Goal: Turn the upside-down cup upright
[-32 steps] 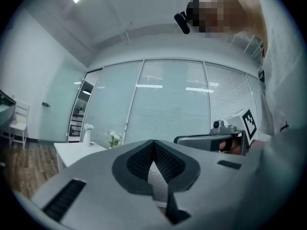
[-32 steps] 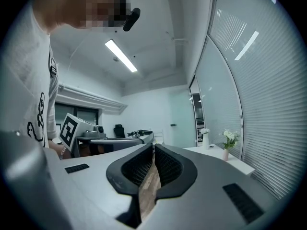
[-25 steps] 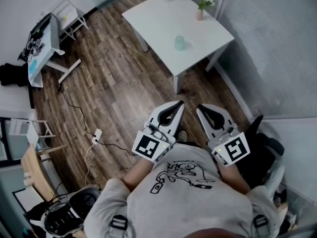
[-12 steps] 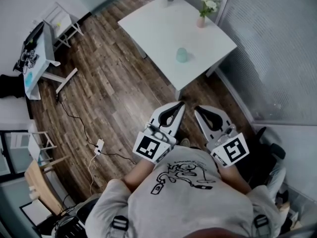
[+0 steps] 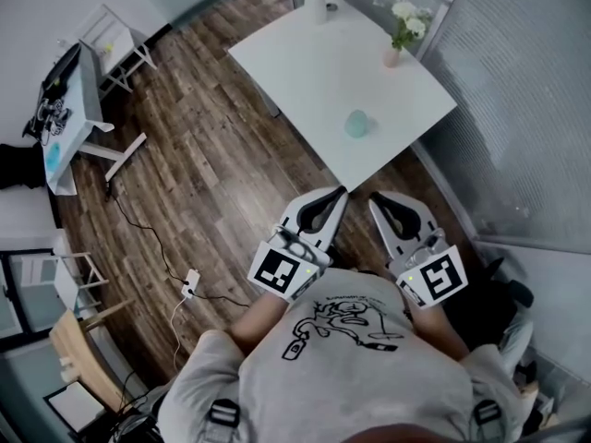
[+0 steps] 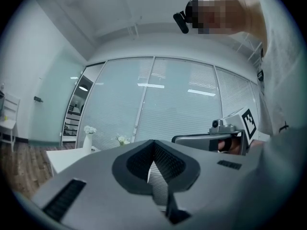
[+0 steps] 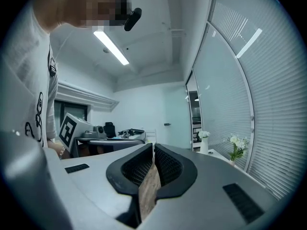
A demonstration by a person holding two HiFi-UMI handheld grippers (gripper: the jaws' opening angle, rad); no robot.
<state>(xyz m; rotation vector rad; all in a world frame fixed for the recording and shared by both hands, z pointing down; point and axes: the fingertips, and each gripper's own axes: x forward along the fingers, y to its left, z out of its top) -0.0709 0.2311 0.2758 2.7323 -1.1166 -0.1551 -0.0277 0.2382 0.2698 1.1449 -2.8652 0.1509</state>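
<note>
A pale green cup (image 5: pixel 357 123) stands upside down near the front edge of the white table (image 5: pixel 305 53) in the head view. My left gripper (image 5: pixel 340 192) and right gripper (image 5: pixel 373 198) are held side by side in front of the person's chest, short of the table, pointing toward it. Both are shut with nothing between the jaws. Neither gripper view shows the cup. The left gripper view shows a corner of the table (image 6: pixel 62 158) and the right gripper's body (image 6: pixel 225 138).
On the table's far side stand a white vase (image 5: pixel 316 5) and a small pink vase with white flowers (image 5: pixel 395 52). A frosted glass wall (image 5: pixel 526 109) runs along the right. A desk (image 5: pixel 60 118), chairs and a floor cable (image 5: pixel 152 238) lie to the left on the wood floor.
The table and cup have drawn closer and shifted lower in the head view as the person walks toward them. Both grippers stay shut and keep their place by the chest.
</note>
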